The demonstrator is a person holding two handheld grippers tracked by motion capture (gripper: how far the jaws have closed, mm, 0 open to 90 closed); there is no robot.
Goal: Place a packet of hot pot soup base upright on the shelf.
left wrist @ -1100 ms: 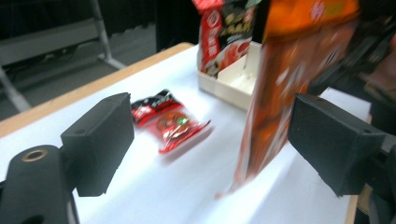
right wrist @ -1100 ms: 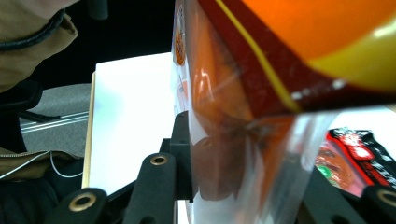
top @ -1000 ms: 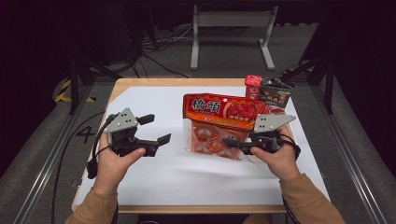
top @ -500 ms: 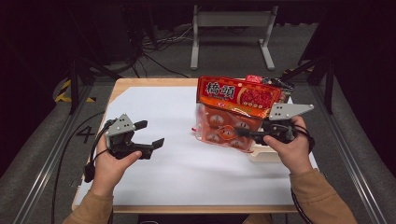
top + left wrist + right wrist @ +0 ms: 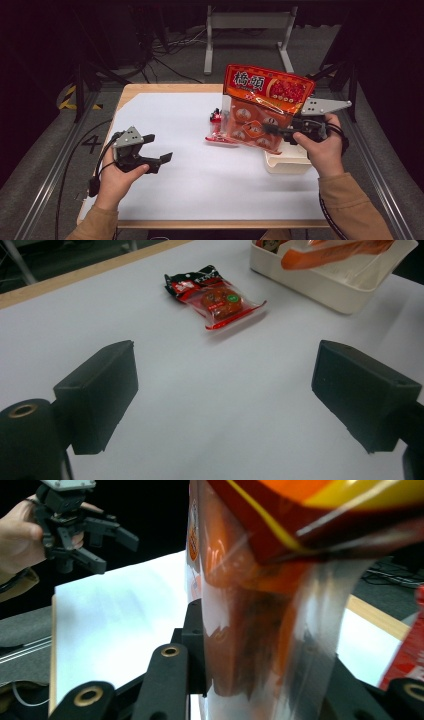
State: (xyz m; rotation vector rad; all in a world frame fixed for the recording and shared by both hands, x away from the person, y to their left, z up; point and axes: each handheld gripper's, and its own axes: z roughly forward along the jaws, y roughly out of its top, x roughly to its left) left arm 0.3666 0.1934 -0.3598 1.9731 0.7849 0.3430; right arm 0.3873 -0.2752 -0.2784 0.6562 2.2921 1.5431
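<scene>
The big orange snack bag (image 5: 262, 112) is up off the bench (image 5: 165, 195) now, hanging tilted from the right claw (image 5: 272, 131), which is clamped on its lower right edge. A second ago it lies flat on the white sheet in the middle; half a second ago it is already lifting and sliding right. Now it hovers right over the cream tray (image 5: 285, 162) at the right side, its lower edge dipping toward the tray's far rim. My read: this bag is headed into that tray, and the drop is close.

The lift uncovers a small red snack packet (image 5: 218, 131), lying flat on the sheet just left of the tray, apart from it. In the left gripper view that small red snack packet (image 5: 215, 295) sits straight ahead, beyond the open jaws.

The left claw (image 5: 161, 147) has sunk lower and nearer the person, jaws wide apart, gripping nothing, well left of everything.

Count: one big bag, one small packet, one tray, two claws, one bench.
</scene>
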